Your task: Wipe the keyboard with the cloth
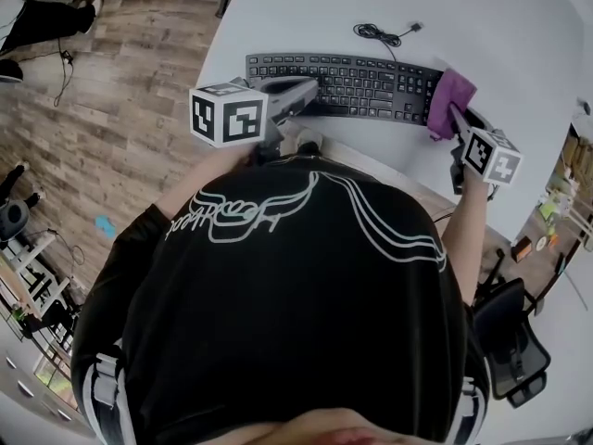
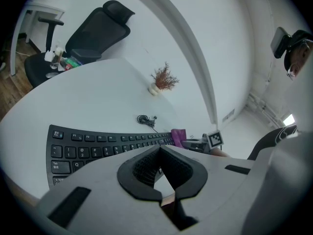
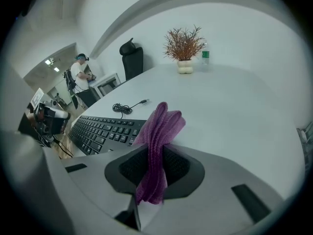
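A black keyboard [image 1: 371, 86] lies on the white table [image 1: 500, 26], and it also shows in the left gripper view [image 2: 93, 143] and the right gripper view [image 3: 105, 131]. My right gripper [image 1: 453, 119] hovers at the keyboard's right end, shut on a purple cloth [image 1: 450, 98]. In the right gripper view the folded cloth [image 3: 159, 131] stands up from between the jaws of the right gripper [image 3: 157, 153]. My left gripper [image 1: 310, 91] rests over the keyboard's left-middle part. Its jaws meet at the tips with nothing held [image 2: 160, 151].
The keyboard's coiled cable [image 1: 380, 33] lies behind it. A dried plant in a small pot [image 3: 185, 45] and a bottle [image 3: 205, 55] stand farther back. Office chairs [image 2: 95, 31] [image 1: 514, 341] sit by the table edges. A person [image 3: 80, 75] stands far off.
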A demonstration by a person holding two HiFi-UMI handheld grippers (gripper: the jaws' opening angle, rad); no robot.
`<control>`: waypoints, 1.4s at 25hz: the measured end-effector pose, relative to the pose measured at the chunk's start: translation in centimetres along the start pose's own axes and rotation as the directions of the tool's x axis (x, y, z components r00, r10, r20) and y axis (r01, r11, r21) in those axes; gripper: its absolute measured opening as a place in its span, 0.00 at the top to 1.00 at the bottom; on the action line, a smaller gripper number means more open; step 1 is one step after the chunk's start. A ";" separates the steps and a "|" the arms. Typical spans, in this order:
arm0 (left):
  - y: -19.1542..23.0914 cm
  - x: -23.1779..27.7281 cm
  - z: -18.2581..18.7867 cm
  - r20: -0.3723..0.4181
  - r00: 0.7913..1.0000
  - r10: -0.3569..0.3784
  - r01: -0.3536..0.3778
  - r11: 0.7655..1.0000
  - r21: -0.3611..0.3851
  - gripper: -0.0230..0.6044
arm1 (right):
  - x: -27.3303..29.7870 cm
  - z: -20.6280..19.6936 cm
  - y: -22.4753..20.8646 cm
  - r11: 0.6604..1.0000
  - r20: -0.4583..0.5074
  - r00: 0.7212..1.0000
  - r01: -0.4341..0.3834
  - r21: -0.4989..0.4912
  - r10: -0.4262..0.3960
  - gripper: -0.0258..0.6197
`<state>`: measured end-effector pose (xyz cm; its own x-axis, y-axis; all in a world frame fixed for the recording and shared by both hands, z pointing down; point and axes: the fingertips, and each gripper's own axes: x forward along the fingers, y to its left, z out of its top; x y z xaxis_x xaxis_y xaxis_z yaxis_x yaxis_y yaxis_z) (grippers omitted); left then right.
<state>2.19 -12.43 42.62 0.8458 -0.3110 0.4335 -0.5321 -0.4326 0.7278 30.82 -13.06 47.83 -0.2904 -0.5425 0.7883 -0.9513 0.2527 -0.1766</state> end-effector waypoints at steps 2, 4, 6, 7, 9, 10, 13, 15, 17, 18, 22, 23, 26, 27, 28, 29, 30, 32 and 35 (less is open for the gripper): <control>-0.2 0.0 -0.1 0.003 1.000 0.001 -0.001 1.000 0.002 0.96 | -0.2 -0.3 -1.0 1.000 -0.001 1.000 0.015 0.013 -0.015 0.87; -0.4 -0.1 -0.3 0.007 1.000 0.003 -0.003 1.000 0.001 0.96 | -0.5 -0.7 -1.9 0.999 -0.011 0.999 0.045 0.021 -0.045 0.87; -0.5 -0.2 -0.6 0.012 1.000 0.008 -0.008 1.000 -0.001 0.96 | -0.6 -1.1 -2.5 0.998 -0.018 0.998 0.067 0.022 -0.067 0.87; -0.6 -0.3 -0.8 0.015 1.000 0.012 -0.012 1.000 -0.002 0.96 | -0.5 -1.2 -2.6 0.997 -0.015 0.998 0.069 0.017 -0.069 0.87; -1.0 -0.7 -1.0 0.026 1.000 0.018 -0.018 1.000 -0.002 0.96 | -0.6 -0.6 -2.3 0.997 0.014 0.997 0.072 -0.002 -0.072 0.87; -1.4 -0.9 -1.0 0.035 0.999 0.018 -0.018 1.000 -0.001 0.96 | -0.9 -0.1 -2.1 0.997 0.044 0.996 0.079 -0.011 -0.079 0.87; -2.7 -1.9 -1.0 0.069 0.997 0.022 -0.023 1.000 0.009 0.96 | -2.4 1.5 -0.4 0.996 0.141 0.987 0.081 -0.041 -0.074 0.87; -3.5 -2.8 -1.4 0.092 0.995 0.031 -0.032 0.999 0.014 0.96 | -3.6 2.0 1.9 0.997 0.187 0.982 0.038 -0.064 -0.025 0.87; -4.5 -3.8 -2.0 0.116 0.993 0.037 -0.039 0.999 0.017 0.96 | -5.0 2.0 4.5 0.996 0.222 0.974 -0.021 -0.088 0.040 0.87; -4.9 -4.2 -2.4 0.129 0.991 0.039 -0.041 0.999 0.018 0.96 | -5.7 1.9 5.9 0.994 0.238 0.968 -0.053 -0.099 0.075 0.87; -6.3 -6.4 -4.6 0.173 0.984 0.049 -0.051 0.999 0.007 0.96 | -8.5 0.8 11.8 0.972 0.295 0.928 -0.206 -0.109 0.230 0.87; -6.7 -6.8 -5.3 0.184 0.982 0.052 -0.053 0.999 0.002 0.96 | -9.3 0.4 13.2 0.962 0.306 0.912 -0.251 -0.106 0.272 0.87; -9.0 -7.0 -7.5 0.218 0.975 0.048 -0.048 0.999 -0.003 0.96 | -12.1 -1.6 16.1 0.926 0.315 0.871 -0.350 -0.143 0.377 0.87; -10.0 -7.0 -8.3 0.226 0.973 0.043 -0.044 0.999 -0.001 0.96 | -13.0 -2.4 16.8 0.918 0.310 0.864 -0.363 -0.163 0.397 0.87; -10.9 -7.0 -9.3 0.230 0.973 0.039 -0.040 0.999 0.001 0.96 | -13.9 -3.3 17.5 0.911 0.306 0.859 -0.371 -0.180 0.410 0.87; -11.7 -7.1 -10.3 0.232 0.972 0.038 -0.040 0.999 0.004 0.96 | -14.7 -4.2 18.2 0.905 0.304 0.853 -0.381 -0.189 0.423 0.87; -12.3 -7.3 -11.2 0.234 0.972 0.038 -0.040 0.999 0.006 0.96 | -15.4 -5.1 18.9 0.898 0.306 0.846 -0.396 -0.192 0.438 0.87; -13.3 -7.7 -12.7 0.241 0.970 0.041 -0.044 0.999 0.009 0.96 | -16.4 -6.4 19.9 0.881 0.312 0.825 -0.434 -0.185 0.472 0.87; -14.2 -8.6 -14.5 0.254 0.966 0.056 -0.060 0.998 0.009 0.96 | -17.4 -8.1 21.6 0.854 0.315 0.794 -0.487 -0.180 0.519 0.87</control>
<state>3.08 8.69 36.29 0.7771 -0.5392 0.3247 -0.5825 -0.4204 0.6957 16.21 8.32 35.05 -0.7574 -0.5520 0.3487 -0.6527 0.6248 -0.4286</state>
